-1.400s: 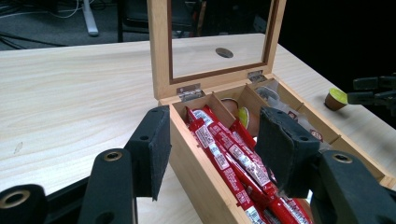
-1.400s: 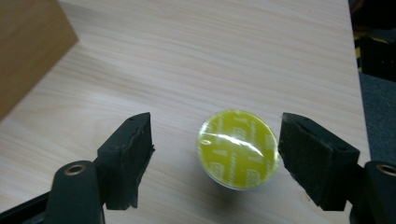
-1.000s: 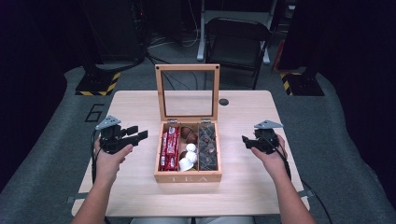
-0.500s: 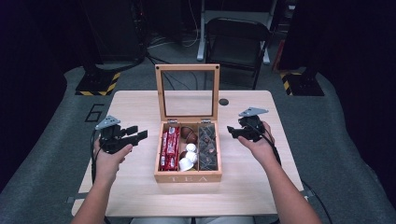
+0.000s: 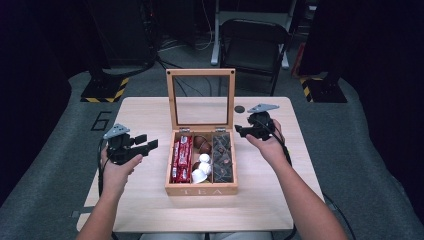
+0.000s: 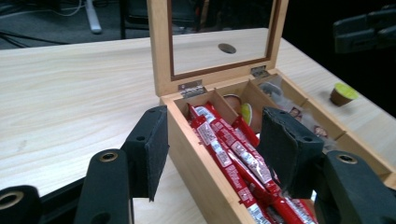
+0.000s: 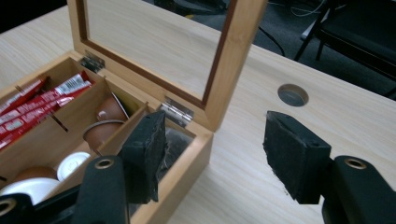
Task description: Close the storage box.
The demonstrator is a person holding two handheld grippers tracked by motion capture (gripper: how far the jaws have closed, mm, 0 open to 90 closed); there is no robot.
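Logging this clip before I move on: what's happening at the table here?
A person sits at a wooden table with a tool in each hand, either side of an open wooden tea box. Its glass-paned lid stands upright. The box holds red sachets, brown and white capsules and dark packets. The right tool hovers by the box's back right corner, jaws apart and empty. The left tool waits beside the box, also empty.

The high view looks forward and down from above the desk's [image 5: 150, 210] near edge, taking in the whole top. The left tool [image 6: 212, 144] view sits low and close at the tea box's [image 6: 205, 182] left wall, facing across it. The right tool [image 7: 212, 154] view sits close at the box's [image 7: 187, 172] far right corner. All three share the box and its raised lid [image 5: 201, 97].
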